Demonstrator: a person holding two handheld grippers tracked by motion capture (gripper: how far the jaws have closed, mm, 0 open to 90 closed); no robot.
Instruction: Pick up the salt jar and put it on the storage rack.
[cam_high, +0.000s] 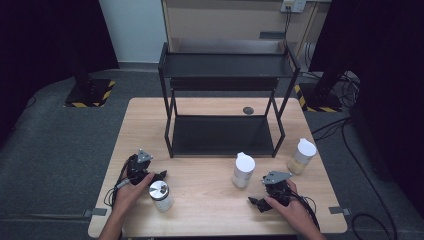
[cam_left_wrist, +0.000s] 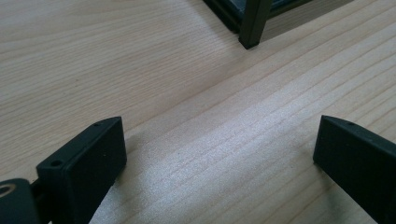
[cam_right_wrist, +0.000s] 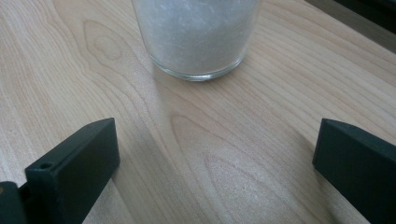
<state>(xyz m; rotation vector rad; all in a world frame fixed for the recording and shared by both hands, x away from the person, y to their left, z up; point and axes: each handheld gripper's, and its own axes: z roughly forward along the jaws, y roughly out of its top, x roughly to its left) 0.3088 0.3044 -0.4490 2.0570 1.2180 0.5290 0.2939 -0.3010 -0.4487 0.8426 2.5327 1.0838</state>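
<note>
1. Table (cam_high: 210, 200): a light wood top that carries everything below; its grain also shows in the left gripper view and the right gripper view.
2. Rack (cam_high: 225, 100): a black two-tier metal shelf at 12 o'clock on the table, both tiers bare; one of its legs (cam_left_wrist: 254, 25) shows at 1 o'clock in the left gripper view.
3. Middle jar (cam_high: 243, 170): a glass jar of white grains with a white lid, upright just past 3 o'clock of the table's centre, near the rack's front right leg. In the right gripper view its base (cam_right_wrist: 196, 37) stands at 12 o'clock, ahead of the jaws and apart from them.
4. Right jar (cam_high: 301, 156): a white-lidded jar of yellowish contents at 3 o'clock, near the table's right edge (well apart from the rack's shelf).
5. Left jar (cam_high: 161, 195): a silver-lidded jar at 7 o'clock, just beside the left gripper; whether they touch cannot be told.
6. Left gripper (cam_high: 161, 175): held low over the table at 8 o'clock, jaws spread wide with bare wood between them.
7. Right gripper (cam_high: 254, 202): held at 5 o'clock, at 5 o'clock of the middle jar, jaws likewise wide apart and holding nothing.
</note>
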